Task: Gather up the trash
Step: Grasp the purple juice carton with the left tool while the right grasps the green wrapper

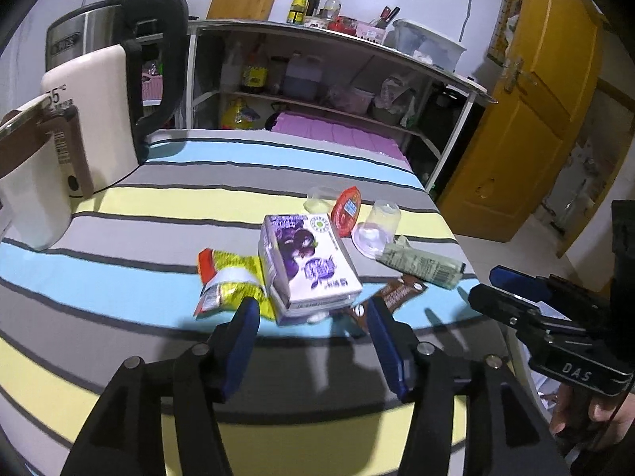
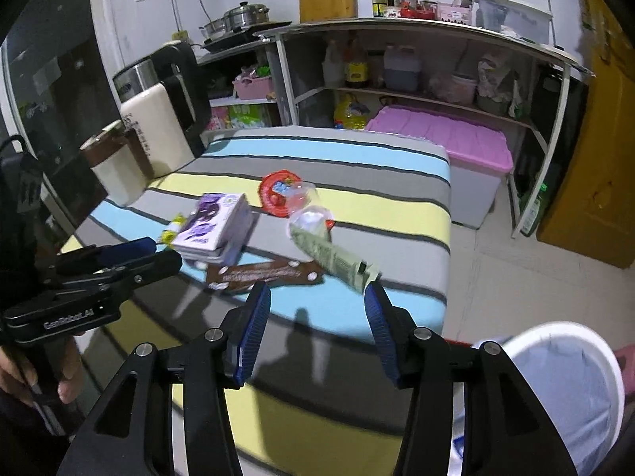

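I reach in with both jaws open and empty: left gripper [image 1: 313,309] toward the purple carton [image 1: 307,261], right gripper [image 2: 317,297] toward the green wrapper [image 2: 337,258]; next, closing on each.

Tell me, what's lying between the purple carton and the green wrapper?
In the left wrist view, a brown wrapper lies between the purple carton and the green wrapper, with a clear plastic cup on its side just behind it. The right wrist view shows that too.

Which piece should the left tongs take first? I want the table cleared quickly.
Probably ease the left tongs forward onto the purple carton: it lies directly ahead between their open jaws, nearest of the trash, and nothing is gripped yet.
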Action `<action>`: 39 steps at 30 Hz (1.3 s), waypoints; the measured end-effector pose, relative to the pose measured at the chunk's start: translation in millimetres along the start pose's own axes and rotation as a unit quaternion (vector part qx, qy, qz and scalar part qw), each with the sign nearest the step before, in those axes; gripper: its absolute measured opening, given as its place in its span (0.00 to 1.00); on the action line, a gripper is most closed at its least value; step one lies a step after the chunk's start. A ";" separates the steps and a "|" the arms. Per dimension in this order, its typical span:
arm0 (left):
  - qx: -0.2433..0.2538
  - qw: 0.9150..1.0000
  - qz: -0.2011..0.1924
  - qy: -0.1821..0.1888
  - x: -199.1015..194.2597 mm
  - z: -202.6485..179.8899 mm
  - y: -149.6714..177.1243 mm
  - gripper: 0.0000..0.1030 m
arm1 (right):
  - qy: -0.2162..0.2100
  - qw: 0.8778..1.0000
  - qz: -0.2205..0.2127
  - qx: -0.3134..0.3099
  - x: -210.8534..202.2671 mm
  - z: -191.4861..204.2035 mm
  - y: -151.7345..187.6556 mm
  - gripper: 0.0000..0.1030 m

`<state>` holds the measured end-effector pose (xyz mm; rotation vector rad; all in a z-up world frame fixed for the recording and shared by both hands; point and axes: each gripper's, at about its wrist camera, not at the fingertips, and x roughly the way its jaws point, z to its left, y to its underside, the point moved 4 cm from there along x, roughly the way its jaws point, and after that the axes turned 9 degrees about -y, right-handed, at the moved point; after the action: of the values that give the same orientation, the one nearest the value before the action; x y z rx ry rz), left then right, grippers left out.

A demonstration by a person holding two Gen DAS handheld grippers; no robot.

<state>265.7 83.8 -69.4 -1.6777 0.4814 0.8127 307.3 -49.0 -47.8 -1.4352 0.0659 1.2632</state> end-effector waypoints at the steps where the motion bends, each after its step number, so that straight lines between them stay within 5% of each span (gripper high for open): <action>1: 0.000 1.000 0.002 -0.001 3.4 -1.8 -1.6 0.55 | 0.002 1.000 0.003 -0.002 3.5 -2.7 -2.0 0.49; 20: 0.012 0.999 0.024 -0.027 41.9 -7.1 -7.3 0.59 | -0.006 0.998 0.059 -0.004 59.8 -25.1 -14.6 0.49; 22: 0.011 0.999 0.027 -0.030 43.2 -5.3 -6.5 0.58 | -0.009 0.998 0.063 -0.001 61.3 -23.8 -14.0 0.35; 24: 0.010 0.999 0.028 -0.029 43.0 -5.6 -5.3 0.56 | -0.008 0.998 0.064 0.001 61.1 -24.0 -13.6 0.32; 38: 0.022 0.999 0.003 -0.034 24.0 -4.0 1.5 0.54 | -0.005 0.999 0.046 0.006 47.1 -14.5 -11.6 0.20; 39: 0.022 0.999 0.002 -0.034 21.7 -3.6 1.8 0.54 | -0.006 0.999 0.045 0.007 45.5 -13.7 -10.7 0.02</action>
<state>280.0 82.1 -86.1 -1.6037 0.4532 0.8533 341.9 -28.8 -75.6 -1.4268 0.1328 1.3423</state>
